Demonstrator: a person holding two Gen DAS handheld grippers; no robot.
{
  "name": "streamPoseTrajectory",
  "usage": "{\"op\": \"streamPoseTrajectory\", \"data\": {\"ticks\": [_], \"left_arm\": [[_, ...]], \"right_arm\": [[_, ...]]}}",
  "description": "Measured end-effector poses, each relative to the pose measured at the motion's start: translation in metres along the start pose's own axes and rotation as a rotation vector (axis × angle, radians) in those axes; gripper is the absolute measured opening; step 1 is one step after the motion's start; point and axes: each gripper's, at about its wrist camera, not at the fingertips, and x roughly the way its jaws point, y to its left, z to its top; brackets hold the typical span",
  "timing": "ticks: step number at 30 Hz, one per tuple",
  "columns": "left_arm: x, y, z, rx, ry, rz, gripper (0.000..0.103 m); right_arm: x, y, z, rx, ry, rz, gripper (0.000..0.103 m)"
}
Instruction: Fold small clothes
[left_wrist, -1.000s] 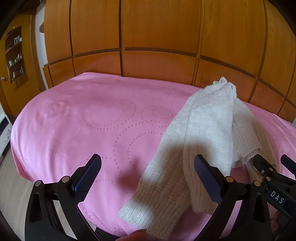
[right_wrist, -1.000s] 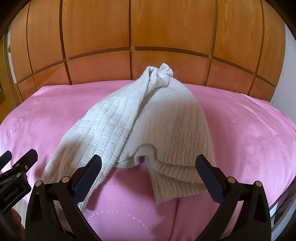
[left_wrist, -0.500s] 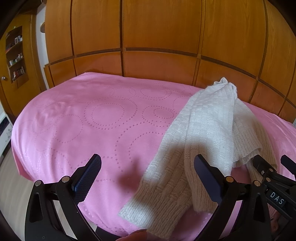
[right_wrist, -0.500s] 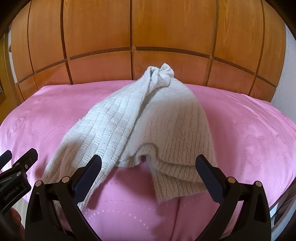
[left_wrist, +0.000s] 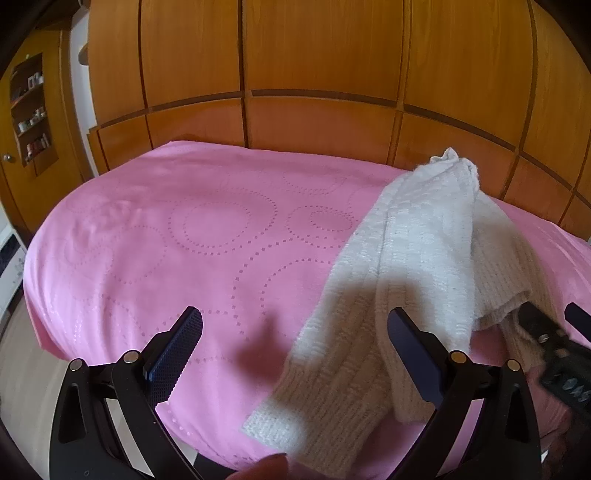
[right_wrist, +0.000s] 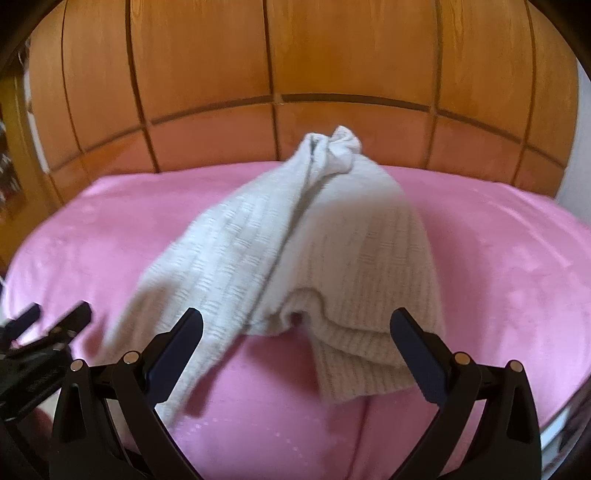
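Straight ahead on the pink bed (right_wrist: 498, 258) the cream knit sweater (right_wrist: 295, 251) lies bunched, long axis running away from me, dead centre of my right tongs (right_wrist: 295, 334) and off right of my left tongs (left_wrist: 295, 332), both wide open, empty.

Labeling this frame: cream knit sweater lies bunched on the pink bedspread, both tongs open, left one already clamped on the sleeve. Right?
One thing is off: the left tongs grip nothing. The left wrist view shows its jaws spread, hovering before the sweater. The rest stands: the cream knit lies bunched on the pink bedspread, and the right tongs are open too.
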Motion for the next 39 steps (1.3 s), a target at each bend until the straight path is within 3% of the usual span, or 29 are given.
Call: {"op": "streamPoseTrajectory", "data": {"ticks": [3, 7, 8, 11, 13, 18, 19, 20, 21, 24, 27, 30, 31, 34, 38, 39], "left_arm": [[0.008, 0.009, 0.002, -0.009, 0.018, -0.012, 0.099], [0.019, 0.03, 0.0, -0.062, 0.062, -0.011, 0.099], [0.022, 0.038, -0.001, -0.08, 0.072, -0.012, 0.099], [0.028, 0.051, -0.004, -0.126, 0.102, -0.041, 0.099], [0.029, 0.055, -0.006, -0.107, 0.116, -0.05, 0.098], [0.03, 0.046, -0.014, -0.023, 0.146, -0.077, 0.093], [0.031, 0.043, -0.016, -0.002, 0.15, -0.086, 0.091], [0.033, 0.039, -0.018, 0.022, 0.16, -0.102, 0.09], [0.035, 0.036, -0.02, 0.034, 0.156, -0.117, 0.086], [0.043, 0.028, -0.025, 0.066, 0.186, -0.147, 0.085], [0.048, 0.023, -0.027, 0.084, 0.199, -0.159, 0.085], [0.054, 0.02, -0.031, 0.087, 0.212, -0.167, 0.085], [0.056, 0.019, -0.032, 0.085, 0.218, -0.168, 0.08], [0.058, 0.016, -0.032, 0.091, 0.224, -0.174, 0.07], [0.064, 0.011, -0.025, 0.136, 0.235, -0.171, 0.053], [0.065, 0.009, -0.023, 0.146, 0.234, -0.18, 0.045]], "right_arm": [[-0.002, -0.01, 0.006, 0.052, 0.006, 0.126, 0.101], [0.004, -0.008, 0.017, 0.068, 0.038, 0.247, 0.073], [0.008, -0.004, 0.022, 0.059, 0.047, 0.255, 0.065], [0.027, 0.01, 0.033, 0.027, 0.08, 0.235, 0.06], [0.045, 0.012, 0.038, 0.035, 0.116, 0.234, 0.059], [0.11, 0.024, 0.035, 0.02, 0.304, 0.188, 0.056], [0.114, 0.026, 0.034, 0.019, 0.301, 0.184, 0.051], [0.112, 0.029, 0.035, 0.014, 0.292, 0.21, 0.027], [0.109, 0.032, 0.037, 0.01, 0.291, 0.244, 0.012], [0.089, 0.038, 0.045, -0.044, 0.251, 0.294, 0.01], [0.056, 0.02, 0.069, -0.048, 0.154, 0.293, 0.01], [0.028, -0.012, 0.095, -0.047, 0.045, 0.213, 0.01], [0.021, -0.025, 0.105, -0.05, 0.014, 0.164, 0.01], [0.011, -0.075, 0.124, -0.067, -0.056, -0.048, 0.01], [0.024, -0.142, 0.139, -0.035, -0.069, -0.303, 0.01], [0.031, -0.168, 0.142, -0.013, -0.058, -0.38, 0.01]]}}
